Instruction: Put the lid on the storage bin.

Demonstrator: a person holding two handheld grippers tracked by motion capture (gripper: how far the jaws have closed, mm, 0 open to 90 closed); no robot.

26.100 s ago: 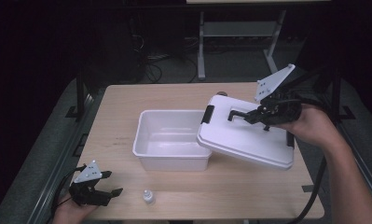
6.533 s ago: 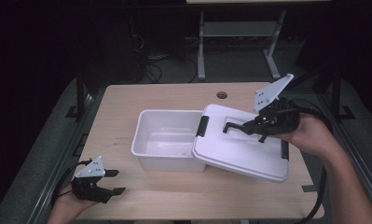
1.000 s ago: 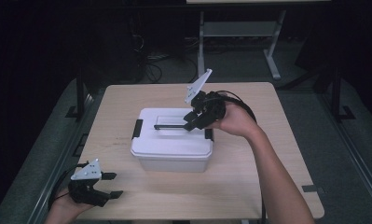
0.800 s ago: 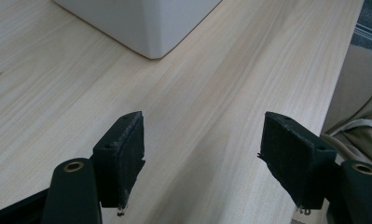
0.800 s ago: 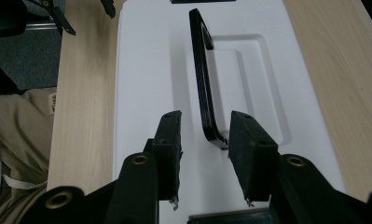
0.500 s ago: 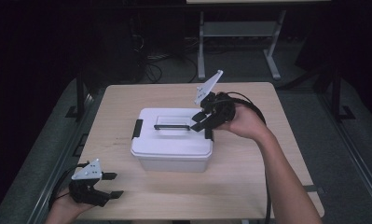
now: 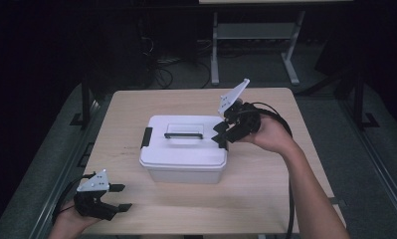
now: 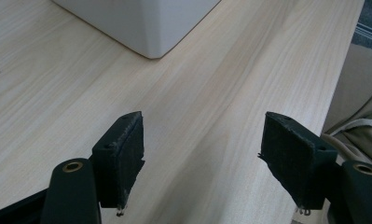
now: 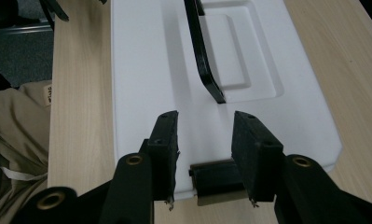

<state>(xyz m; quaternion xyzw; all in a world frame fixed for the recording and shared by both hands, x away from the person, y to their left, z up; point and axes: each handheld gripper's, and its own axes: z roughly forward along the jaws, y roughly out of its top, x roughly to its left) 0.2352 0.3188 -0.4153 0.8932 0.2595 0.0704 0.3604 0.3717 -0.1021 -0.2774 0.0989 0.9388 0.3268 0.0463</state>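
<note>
Lid (image 7: 183, 141) now seated on white bin (image 7: 183, 172) mid-desk; right gripper (image 7: 221, 139) off handle (image 7: 184, 135), jaws opening, straddling unfastened right-end latch (image 9: 216, 179). Left gripper (image 7: 120, 196) idle, jaws wide, empty, near-left corner.

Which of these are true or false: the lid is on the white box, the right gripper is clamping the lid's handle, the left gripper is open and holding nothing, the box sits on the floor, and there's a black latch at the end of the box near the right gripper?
1. The lid is on the white box. True.
2. The right gripper is clamping the handle. False: its jaws stand at the lid's end, apart from the handle, and have just been opening.
3. The left gripper is open and holds nothing. True.
4. The box sits on the floor. False: it sits on the wooden table.
5. A black latch sits at the box end by the right gripper. True.
</note>
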